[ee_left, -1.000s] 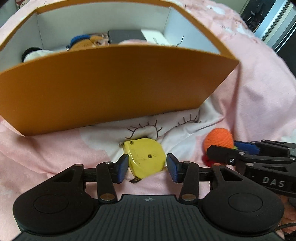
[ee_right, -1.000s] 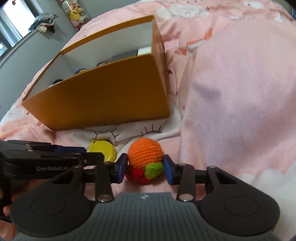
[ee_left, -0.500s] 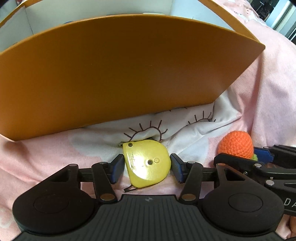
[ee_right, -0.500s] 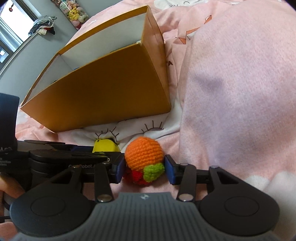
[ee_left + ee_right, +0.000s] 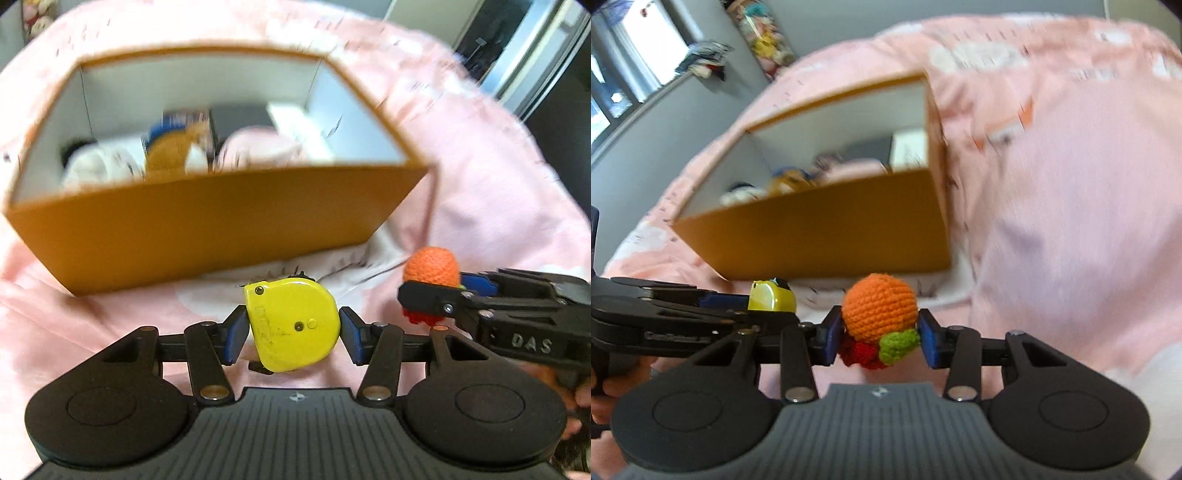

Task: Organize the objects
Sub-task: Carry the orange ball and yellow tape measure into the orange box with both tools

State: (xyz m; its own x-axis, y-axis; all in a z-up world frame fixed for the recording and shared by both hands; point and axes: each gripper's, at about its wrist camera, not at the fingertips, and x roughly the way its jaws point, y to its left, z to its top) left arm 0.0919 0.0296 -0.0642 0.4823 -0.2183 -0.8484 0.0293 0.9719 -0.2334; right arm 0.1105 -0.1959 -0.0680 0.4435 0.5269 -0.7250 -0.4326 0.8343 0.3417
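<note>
A yellow tape measure (image 5: 291, 325) sits between the blue pads of my left gripper (image 5: 293, 332). Its jaws are closing and the pads press on both sides of it, holding it clear of the pink bedding. My right gripper (image 5: 881, 338) is shut on an orange crochet toy (image 5: 879, 314) with red and green parts, also lifted. The two grippers hang side by side just in front of the open orange box (image 5: 207, 229). The left wrist view shows the toy (image 5: 430, 266) at the right. In the right wrist view the tape measure (image 5: 772, 299) is at the left.
The orange box (image 5: 820, 236) has white inner walls and holds several items: plush toys (image 5: 170, 155), a dark box (image 5: 240, 118) and something pink (image 5: 255, 144). It rests on a pink blanket (image 5: 480, 206). A grey wall and window (image 5: 613, 66) lie far left.
Both grippers have risen with their objects. The tape measure has come off the bedding in the left gripper's pads. The inside of the box shows again over its front wall.
</note>
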